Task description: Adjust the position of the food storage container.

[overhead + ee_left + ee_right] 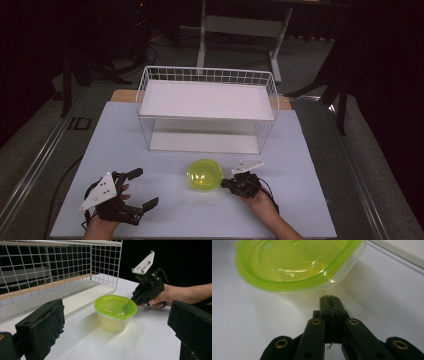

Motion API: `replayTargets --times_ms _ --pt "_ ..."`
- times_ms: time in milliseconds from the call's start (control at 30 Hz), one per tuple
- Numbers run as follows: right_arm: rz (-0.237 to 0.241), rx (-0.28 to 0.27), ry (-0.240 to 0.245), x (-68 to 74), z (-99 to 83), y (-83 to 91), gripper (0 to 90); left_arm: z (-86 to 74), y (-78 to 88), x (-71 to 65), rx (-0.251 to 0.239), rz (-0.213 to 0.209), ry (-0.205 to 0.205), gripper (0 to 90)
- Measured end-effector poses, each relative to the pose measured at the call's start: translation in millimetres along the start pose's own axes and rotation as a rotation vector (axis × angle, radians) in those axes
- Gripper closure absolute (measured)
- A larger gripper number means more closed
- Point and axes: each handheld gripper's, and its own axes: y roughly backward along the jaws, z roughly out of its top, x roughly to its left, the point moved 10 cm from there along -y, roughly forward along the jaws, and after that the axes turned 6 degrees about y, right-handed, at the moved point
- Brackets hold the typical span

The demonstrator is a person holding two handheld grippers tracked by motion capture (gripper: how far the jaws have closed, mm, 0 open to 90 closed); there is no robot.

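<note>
The right tool point(231, 183) has its two black jaws pressed flat together with nothing between them, their tips just beside the clear wall of the container point(204, 174), right under the lip of its lid; whether they touch the wall cannot be told. The right gripper view shows this close: the closed jaws meet along a thin seam, brass rivets gleam on the black linkage, and the lime-green lid point(294, 262) has a raised rim and a glossy, see-through face over the pale, clear tub. The left gripper view gives the side profile instead, with the container point(115, 313) as a low rounded tub standing upright on the smooth white desk point(140, 340), and the right tool point(138, 298) slanting down to its far edge, a hand gripping it and a white three-cornered plate on top. The left tool point(137, 189) stands wide open and holds nothing, well apart from the container at the near left of the desk point(165, 210); its jaws carry soft, matte black pads point(51, 330). From the high view, the container sits near the desk's middle, in front of a white wire basket rack point(207, 107) with a flat white shelf board on top and another below.
</note>
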Motion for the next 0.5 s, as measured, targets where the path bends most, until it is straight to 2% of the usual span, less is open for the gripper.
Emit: replayTargets --times_ms 100,233,300,400,500 --pt "0.014 0.002 0.015 9.2 3.5 -4.0 90.0 -0.8 -0.8 0.1 0.004 0.0 0.001 1.8" --pt "0.025 0.0 0.006 13.8 10.0 -12.2 90.0 -1.1 -1.1 -0.1 0.006 -0.002 0.001 1.8" --pt "0.019 0.001 0.004 13.1 12.3 -17.3 90.0 -1.1 -0.9 -0.3 0.005 -0.004 0.002 1.8" --pt "0.015 -0.004 -0.022 10.2 17.2 -24.1 90.0 -0.9 -0.8 -0.4 0.005 -0.004 0.002 1.8" --pt "0.02 -0.027 -0.043 7.5 25.4 -28.3 90.0 -1.3 -0.6 -1.0 0.008 -0.003 -0.003 1.8"
